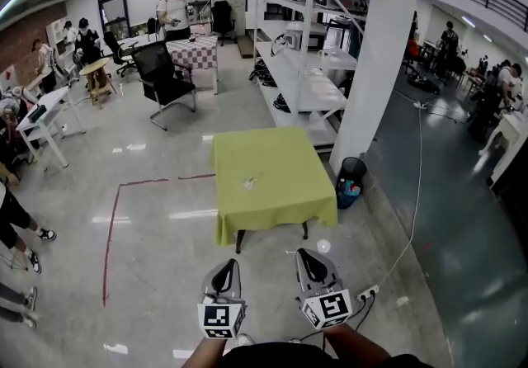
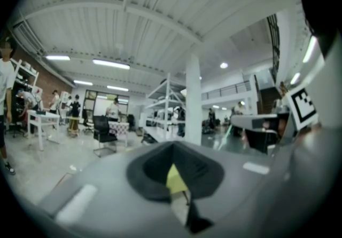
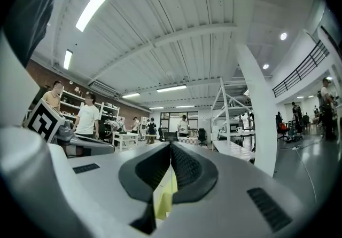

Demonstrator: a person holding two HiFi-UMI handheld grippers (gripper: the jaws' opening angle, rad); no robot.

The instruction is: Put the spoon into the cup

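A table with a yellow-green cloth [image 1: 280, 209] stands a few steps ahead in the head view. Near its middle lies a small pale cluster [image 1: 250, 182], too small to tell cup from spoon. My left gripper [image 1: 223, 266] and right gripper [image 1: 310, 257] are held side by side low in front of me, well short of the table, both pointing toward it. In the left gripper view the left gripper [image 2: 172, 145] is shut, and only a sliver of the green cloth shows through the slit below the tips. The right gripper [image 3: 171, 147] looks the same in its own view, shut and holding nothing.
A white pillar [image 1: 375, 69] and a black bin [image 1: 351, 181] stand right of the table, with metal shelving [image 1: 305, 53] behind. A black office chair [image 1: 165, 77] is at the back left. Red floor tape [image 1: 111, 234] runs left; a power strip [image 1: 367, 292] lies near my feet. People stand at far left.
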